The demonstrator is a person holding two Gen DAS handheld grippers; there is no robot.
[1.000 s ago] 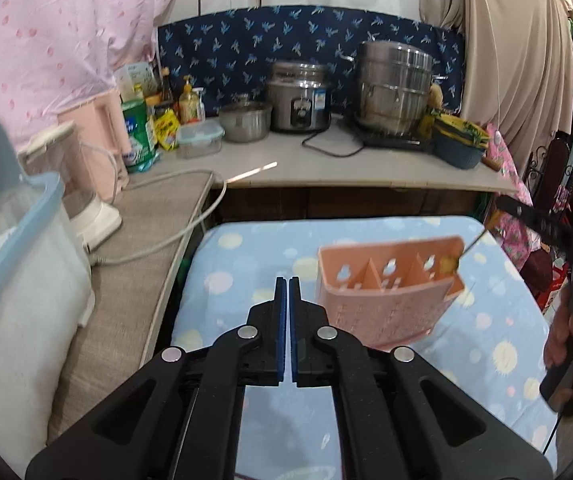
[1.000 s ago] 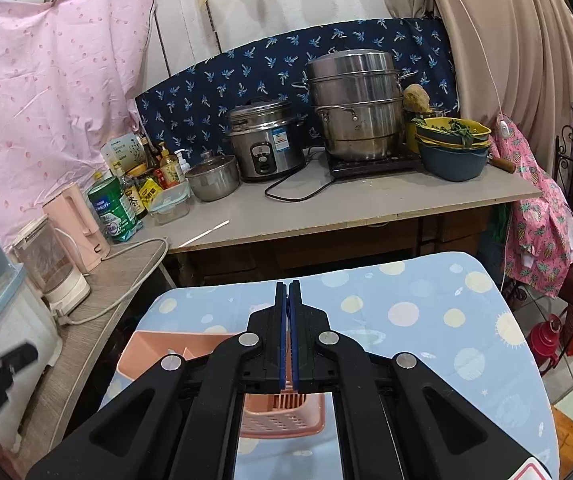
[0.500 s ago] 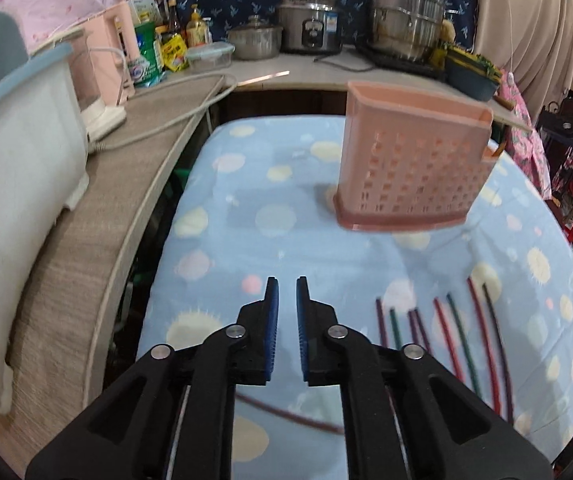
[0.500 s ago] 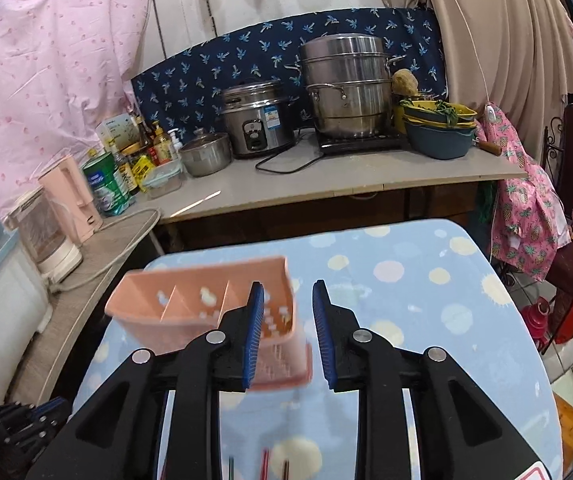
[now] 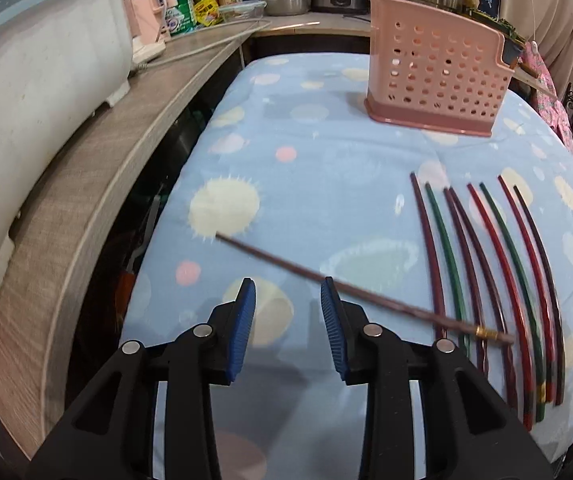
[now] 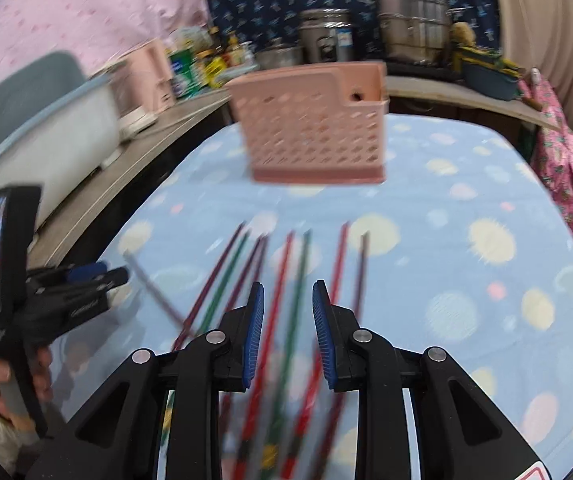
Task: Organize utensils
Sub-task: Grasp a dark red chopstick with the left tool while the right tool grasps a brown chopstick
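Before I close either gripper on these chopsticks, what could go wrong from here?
The brown chopstick lies diagonally across the ends of the parallel chopsticks, so lifting it with the left gripper may drag or scatter them. The row lies close together, so the open right gripper could pinch two. The pink holder may tip when a stick is pushed in.

I count one pink basket [image 5: 436,76] standing toward the far edge of the table [image 5: 318,184]. Eight chopsticks [image 5: 498,280] lie in a row near the table's right edge: three red, two green, three dark. A ninth, brown chopstick [image 5: 326,278] lies slantwise across the near end of that row. That makes nine chopsticks in all.
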